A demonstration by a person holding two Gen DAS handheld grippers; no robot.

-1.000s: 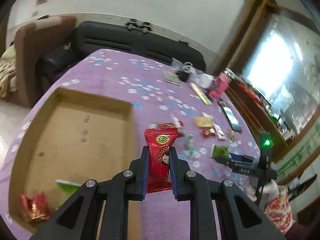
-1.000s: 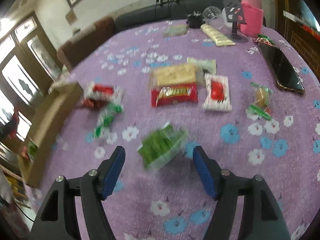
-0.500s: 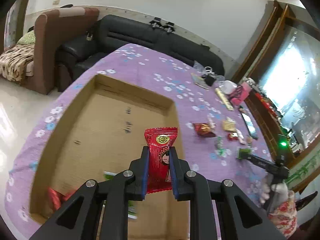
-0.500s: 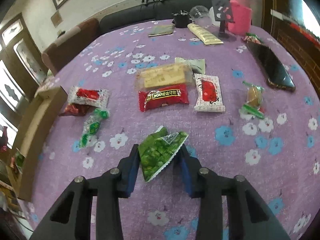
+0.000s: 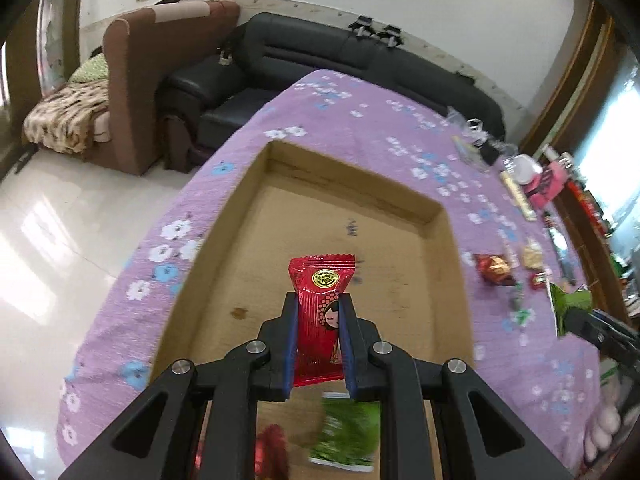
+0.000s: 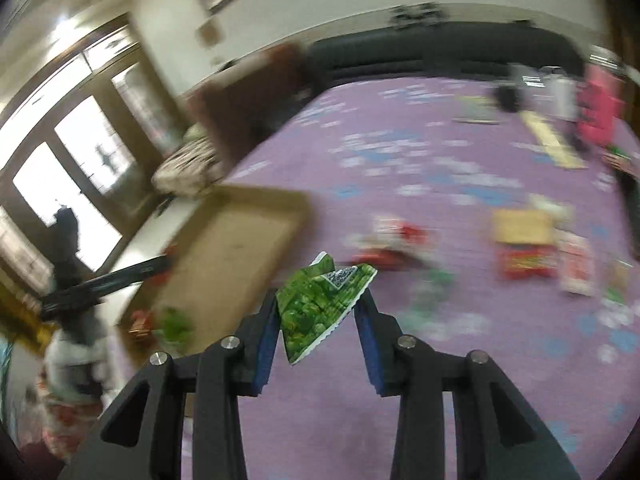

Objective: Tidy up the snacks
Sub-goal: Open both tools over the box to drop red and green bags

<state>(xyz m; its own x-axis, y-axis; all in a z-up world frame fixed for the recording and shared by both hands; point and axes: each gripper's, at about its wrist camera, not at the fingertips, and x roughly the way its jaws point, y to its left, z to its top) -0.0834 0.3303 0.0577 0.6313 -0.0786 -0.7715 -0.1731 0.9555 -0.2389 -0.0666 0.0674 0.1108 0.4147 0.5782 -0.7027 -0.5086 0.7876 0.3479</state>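
Note:
My left gripper [image 5: 319, 320] is shut on a red snack packet [image 5: 321, 312] with a cartoon face and holds it above the open cardboard box [image 5: 352, 184]. A green packet [image 5: 348, 436] and a red wrapped sweet [image 5: 272, 452] lie in the box's near end. My right gripper [image 6: 320, 312] is shut on a green snack packet [image 6: 320, 304], lifted above the purple flowered tablecloth [image 6: 400, 152]; it also shows at the right edge of the left wrist view [image 5: 568, 308]. The box shows blurred at left in the right wrist view [image 6: 224, 248].
Several loose snacks lie on the cloth right of the box: a red sweet [image 5: 494, 268], a red bar [image 6: 528, 262], a yellow packet [image 6: 520, 226]. A pink cup [image 6: 600, 108] and a phone stand at the far right. A black sofa [image 5: 360, 64] and brown armchair [image 5: 160, 80] stand beyond the table.
My left gripper has moved further over the box with the red packet. My right gripper closed on the green packet, lifted it and swung left toward the box.

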